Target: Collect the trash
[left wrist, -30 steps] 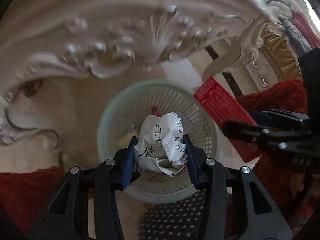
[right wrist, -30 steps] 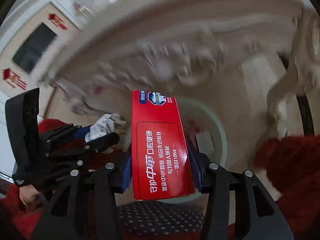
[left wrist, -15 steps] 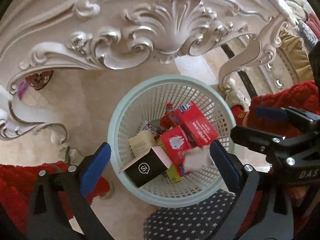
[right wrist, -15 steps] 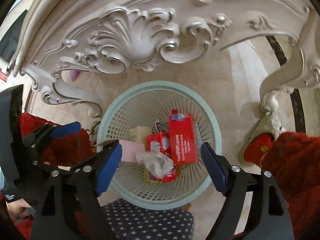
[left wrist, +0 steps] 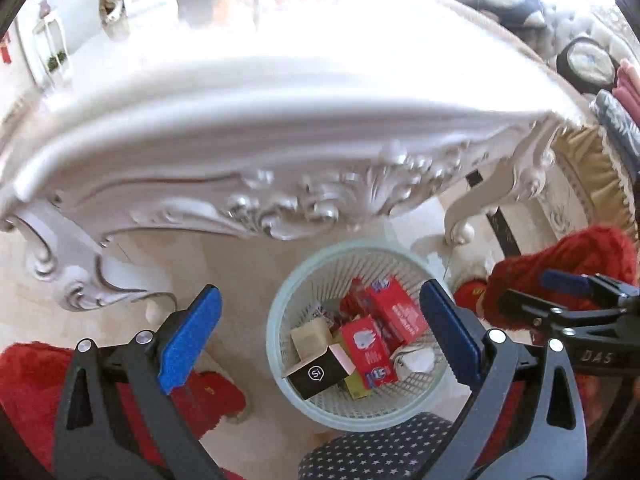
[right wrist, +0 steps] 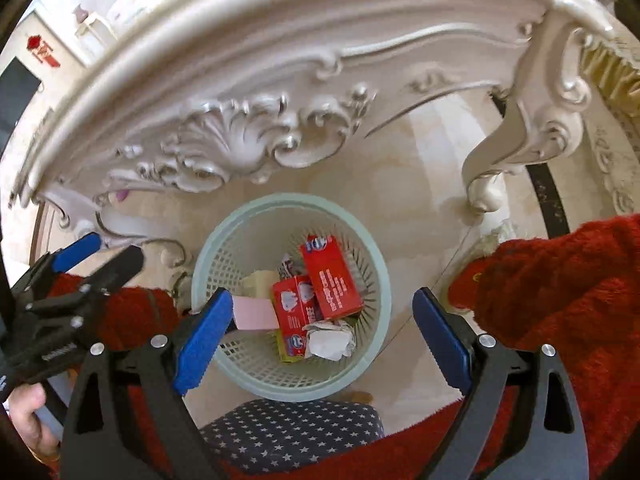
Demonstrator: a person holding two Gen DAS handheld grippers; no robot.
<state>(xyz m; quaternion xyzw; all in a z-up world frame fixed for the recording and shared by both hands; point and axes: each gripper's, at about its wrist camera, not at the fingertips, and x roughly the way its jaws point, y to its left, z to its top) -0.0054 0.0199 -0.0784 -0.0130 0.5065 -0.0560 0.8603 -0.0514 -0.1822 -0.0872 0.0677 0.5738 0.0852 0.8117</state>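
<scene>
Both grippers hang over the pale green basket (right wrist: 372, 280) on the floor, just in front of the carved white counter (left wrist: 280, 128). The left gripper (left wrist: 320, 336) has just sprung its jaws wide and holds nothing; the right gripper (right wrist: 322, 336) has done the same and is equally empty. The trash lies below them in the basket: a crumpled paper ball (right wrist: 330, 338) rests near the rim on the person's side, and a long red carton (right wrist: 330, 276) lies slanted across the heap. With it are a second red box (left wrist: 370, 350) printed in white, a black box (left wrist: 316, 376) with a pale pink flap, a small beige carton (left wrist: 310, 336) and something yellow-green tucked underneath that I cannot make out. To my eye the drop is done, and the step now is to lift clear and go back for more. Doing that well means raising both grippers straight up with the jaws kept wide, so no pad catches the rim and tips the light basket, and minding the carved apron of the counter overhead. The person's red sleeves (right wrist: 560, 288) sit close on either side, so the two hands want separating before either swings away.
</scene>
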